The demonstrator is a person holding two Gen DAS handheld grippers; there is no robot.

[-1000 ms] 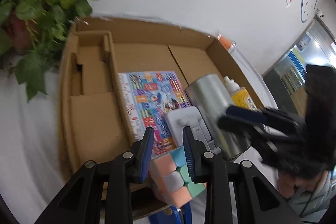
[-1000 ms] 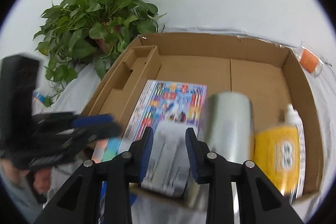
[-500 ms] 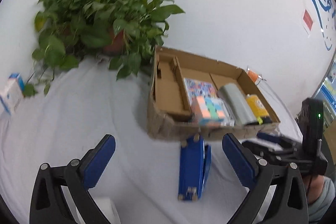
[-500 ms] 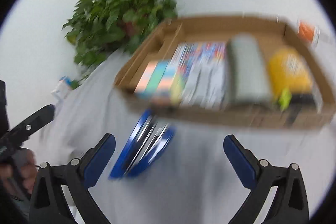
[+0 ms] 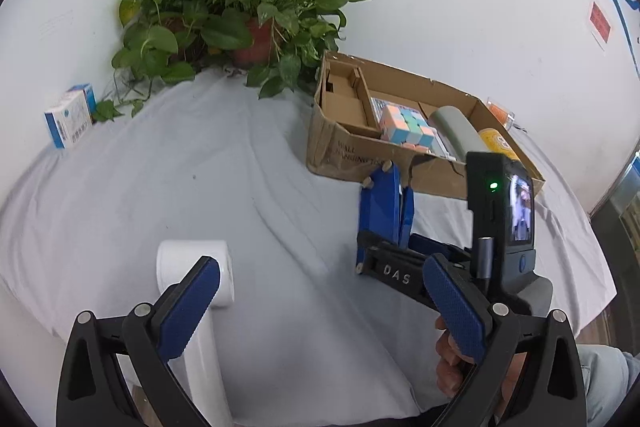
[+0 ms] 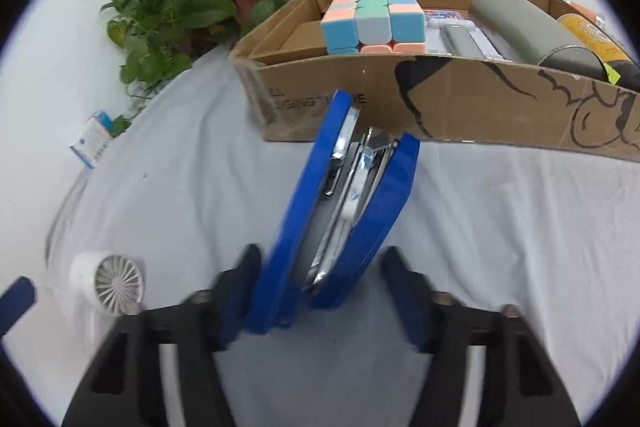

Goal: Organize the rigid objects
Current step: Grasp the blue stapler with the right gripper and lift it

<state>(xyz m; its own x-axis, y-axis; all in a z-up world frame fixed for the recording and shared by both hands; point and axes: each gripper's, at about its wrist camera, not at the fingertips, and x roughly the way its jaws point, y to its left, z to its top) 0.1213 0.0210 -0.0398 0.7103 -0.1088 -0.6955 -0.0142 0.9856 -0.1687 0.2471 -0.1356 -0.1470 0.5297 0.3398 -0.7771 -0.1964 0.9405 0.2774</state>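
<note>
Blue stapler [image 6: 340, 211] on tabletop [image 6: 500, 227] before cardboard box [image 6: 460, 99]: between closing right tongs [image 6: 326, 301], pads not yet pressing. Left tongs [image 5: 320, 311] fully apart, empty.

Counts: 1 cardboard box [image 5: 352, 151] on the bench [image 5: 200, 187]. In the box: 1 pastel puzzle cube [image 6: 372, 23], 1 grey cylinder [image 6: 532, 27], 1 yellow bottle [image 6: 592, 35], 1 printed booklet [image 6: 444, 14], and 1 white flat device [image 6: 460, 39], possibly more pieces, view is cramped. Outside the box: 1 blue stapler [image 6: 340, 219], 1 small white fan [image 6: 114, 283], 1 blue-white carton [image 5: 70, 115], 1 potted plant [image 5: 240, 23]. 2 hand-held grippers: left [image 5: 320, 311], right [image 6: 320, 291].
</note>
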